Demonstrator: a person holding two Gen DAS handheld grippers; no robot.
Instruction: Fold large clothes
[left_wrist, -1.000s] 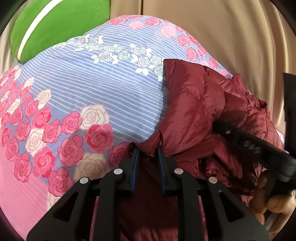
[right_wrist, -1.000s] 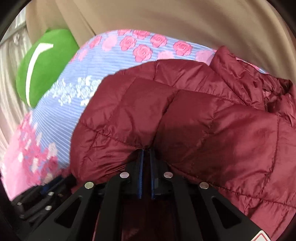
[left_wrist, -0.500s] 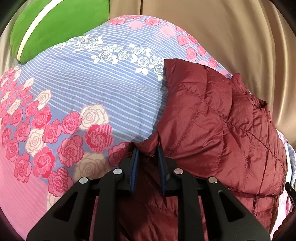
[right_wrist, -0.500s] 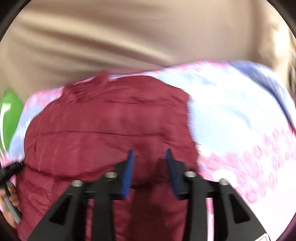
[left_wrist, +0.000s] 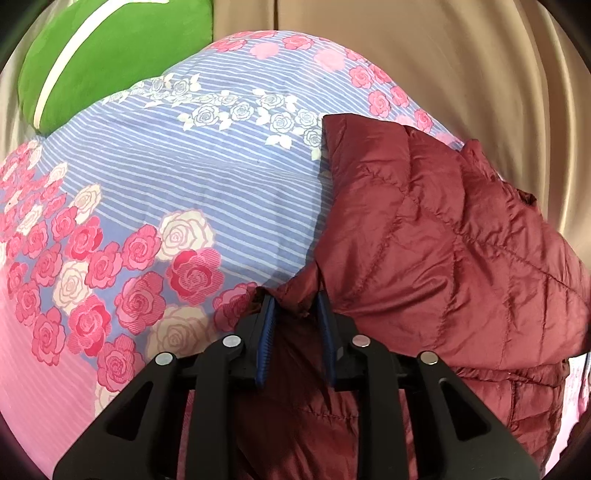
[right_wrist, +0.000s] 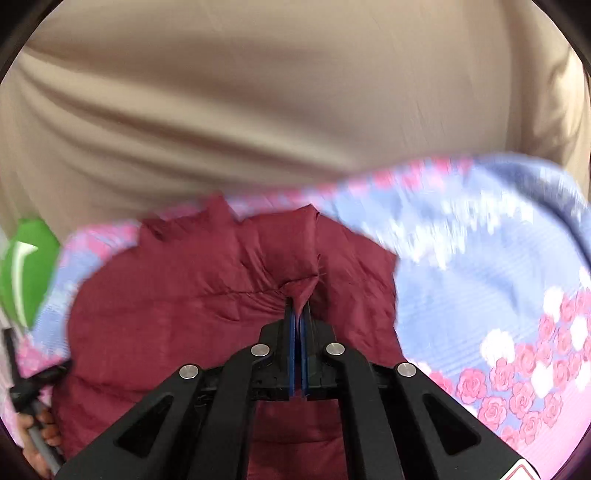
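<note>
A dark red quilted jacket (left_wrist: 443, 236) lies on a bed with a flowered blue and pink cover (left_wrist: 184, 192). In the left wrist view my left gripper (left_wrist: 295, 306) is shut on a bunched edge of the jacket at its left side. In the right wrist view the jacket (right_wrist: 184, 314) fills the middle, and my right gripper (right_wrist: 298, 310) is shut on a pinched fold of its fabric. The other gripper and a hand show at the lower left of the right wrist view (right_wrist: 33, 384).
A green cushion (left_wrist: 110, 55) with a white stripe lies at the far left of the bed; it also shows in the right wrist view (right_wrist: 22, 273). A beige curtain (right_wrist: 295, 110) hangs behind the bed. Bare bed cover (right_wrist: 498, 295) lies to the right of the jacket.
My right gripper let go, swung to the jacket's other side, opened, and has now shut on a fold there. The jacket's flap settled flat. My left gripper has kept its hold.
</note>
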